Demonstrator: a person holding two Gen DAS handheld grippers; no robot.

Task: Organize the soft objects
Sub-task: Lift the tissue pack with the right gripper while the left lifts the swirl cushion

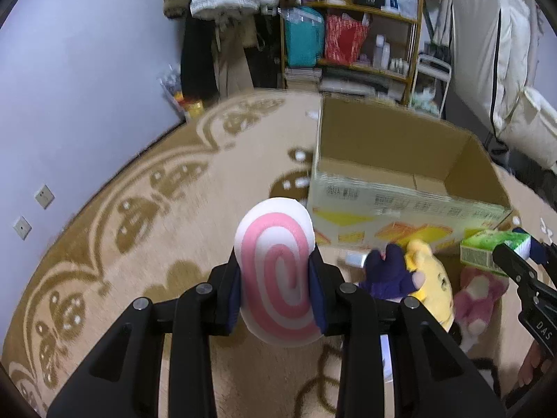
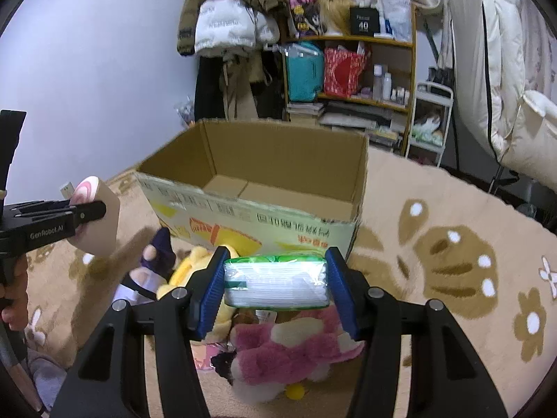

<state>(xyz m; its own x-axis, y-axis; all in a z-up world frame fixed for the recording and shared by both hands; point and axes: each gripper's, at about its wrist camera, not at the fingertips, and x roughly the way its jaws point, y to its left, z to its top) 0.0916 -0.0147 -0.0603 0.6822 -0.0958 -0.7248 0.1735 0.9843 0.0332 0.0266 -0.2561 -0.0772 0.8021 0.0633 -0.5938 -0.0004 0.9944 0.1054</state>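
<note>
With left tongs [image 1: 275, 292] clamping the swirl cushion [image 1: 278, 275] and right tongs [image 2: 275, 289] clamping the tissue pack [image 2: 276, 284], clear the cardboard box [image 2: 278, 209] rim before release.

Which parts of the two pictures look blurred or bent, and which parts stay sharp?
Left wrist view: the carpet and cardboard box are smeared, the swirl cushion stays sharp. Right wrist view: the tissue pack is crisp, the box print is soft. Both views bend the room at the edges.
</note>
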